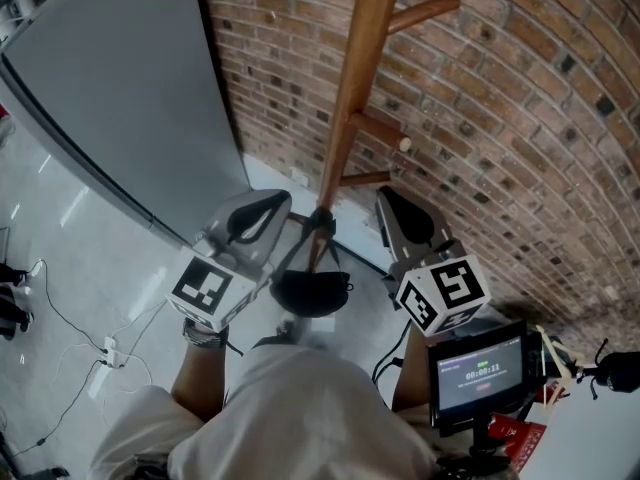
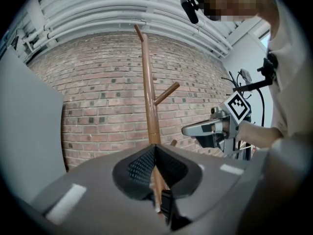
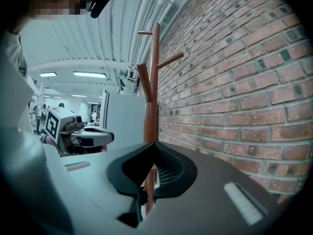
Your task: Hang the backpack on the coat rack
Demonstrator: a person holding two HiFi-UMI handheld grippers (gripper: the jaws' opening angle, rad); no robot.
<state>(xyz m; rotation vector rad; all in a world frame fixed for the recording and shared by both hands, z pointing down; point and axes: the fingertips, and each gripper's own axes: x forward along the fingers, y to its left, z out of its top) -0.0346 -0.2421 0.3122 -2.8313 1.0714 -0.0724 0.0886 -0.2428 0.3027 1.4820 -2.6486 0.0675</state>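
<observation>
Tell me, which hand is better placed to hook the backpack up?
Probably right: both hold the backpack, but the low pegs jut toward the right gripper; the left gripper is across the pole.

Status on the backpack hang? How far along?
Done: the backpack looks lifted, hanging in front of the coat rack. In hand: the left gripper and right gripper are both shut on its black strap. Left: loop the strap over a peg; the visible pegs are all bare.
</observation>
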